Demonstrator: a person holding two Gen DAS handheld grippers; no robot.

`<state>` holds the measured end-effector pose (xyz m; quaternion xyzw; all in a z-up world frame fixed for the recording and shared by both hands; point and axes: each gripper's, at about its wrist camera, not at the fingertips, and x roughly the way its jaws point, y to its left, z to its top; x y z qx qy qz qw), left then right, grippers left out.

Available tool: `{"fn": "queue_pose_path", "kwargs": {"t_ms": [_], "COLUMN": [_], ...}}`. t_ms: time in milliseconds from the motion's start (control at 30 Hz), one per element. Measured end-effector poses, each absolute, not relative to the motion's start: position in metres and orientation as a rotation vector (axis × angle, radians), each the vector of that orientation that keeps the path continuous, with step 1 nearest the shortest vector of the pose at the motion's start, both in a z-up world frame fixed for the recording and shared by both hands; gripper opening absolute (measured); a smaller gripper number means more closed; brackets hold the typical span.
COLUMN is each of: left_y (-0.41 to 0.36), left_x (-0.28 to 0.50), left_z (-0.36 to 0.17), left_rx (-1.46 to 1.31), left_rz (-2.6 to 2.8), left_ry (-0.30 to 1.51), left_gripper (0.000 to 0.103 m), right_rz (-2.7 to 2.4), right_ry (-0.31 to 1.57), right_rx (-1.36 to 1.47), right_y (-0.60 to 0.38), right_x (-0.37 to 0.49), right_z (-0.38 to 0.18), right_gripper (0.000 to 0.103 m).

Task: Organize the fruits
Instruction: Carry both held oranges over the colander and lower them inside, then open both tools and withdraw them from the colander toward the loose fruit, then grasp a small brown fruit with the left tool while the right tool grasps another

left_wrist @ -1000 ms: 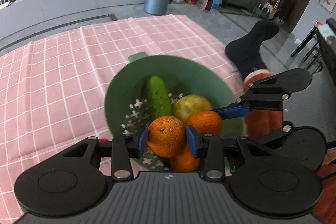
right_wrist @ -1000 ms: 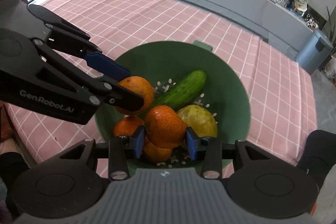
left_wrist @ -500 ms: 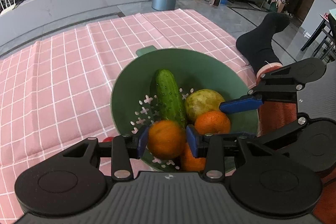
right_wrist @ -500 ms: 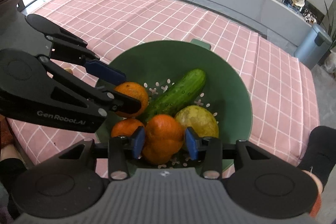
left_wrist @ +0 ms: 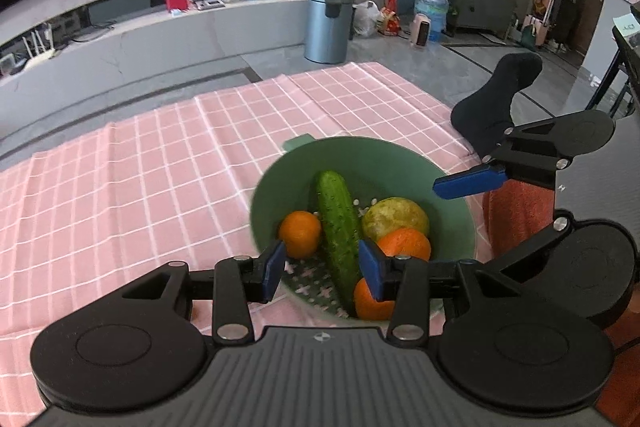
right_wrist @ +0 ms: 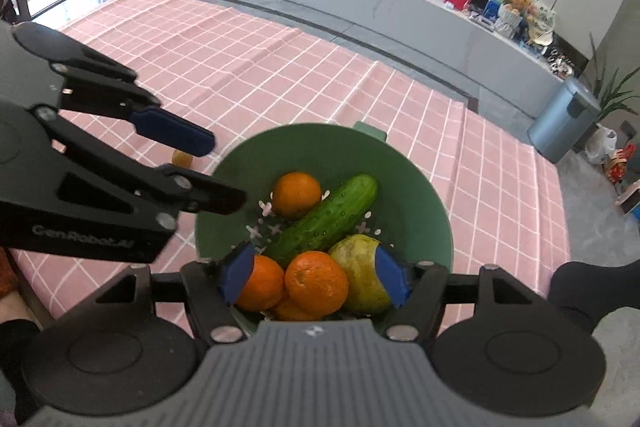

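Observation:
A green colander bowl sits on the pink checked cloth. It holds a cucumber, a yellow-green pear and several oranges, one lying apart on the cucumber's other side. My left gripper is open and empty above the bowl's near edge. My right gripper is open and empty above the oranges and the pear. Each gripper shows in the other's view, the right one and the left one.
The pink checked cloth covers the surface. A small orange thing lies on the cloth left of the bowl, partly hidden. A black-socked foot rests at the cloth's right edge. A grey bin stands on the floor beyond.
Both grippers have opened and let go of their oranges, which now lie in the bowl. Both grippers have drawn back and up from the bowl.

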<state>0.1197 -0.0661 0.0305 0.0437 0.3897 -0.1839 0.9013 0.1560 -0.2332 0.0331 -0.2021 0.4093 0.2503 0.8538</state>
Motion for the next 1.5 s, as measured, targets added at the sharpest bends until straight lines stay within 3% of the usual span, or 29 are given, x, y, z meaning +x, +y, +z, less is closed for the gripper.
{"fn": "queue_pose_path", "kwargs": {"t_ms": [100,433,967,1267,1500], "left_y": [-0.06,-0.02,0.028,0.041,0.043], "left_x": [0.109,0.083,0.064,0.069,0.072], "left_z": [0.038,0.052,0.023,-0.003,-0.03], "left_rx": [0.097,0.07,0.012,-0.03,-0.032], "left_rz": [-0.366,-0.306,-0.32,-0.324,-0.35], "left_ry": [0.789,0.752,0.758,0.812,0.888], "left_gripper": [0.051,0.051,0.051,0.051,0.051], "right_rz": [0.521,0.511,0.413,0.39,0.398], "right_ry": [0.835,0.739,0.68,0.691,0.72], "right_rx": [-0.386,-0.303,-0.185,-0.244,-0.261], "right_y": [-0.23,-0.195,-0.152,-0.141,-0.139], "right_x": [0.147,0.111,0.082,0.087,0.092], "right_z": [0.041,0.046,0.005,-0.024,-0.04], "right_gripper": [0.071,0.071,0.07,0.052,0.045]}}
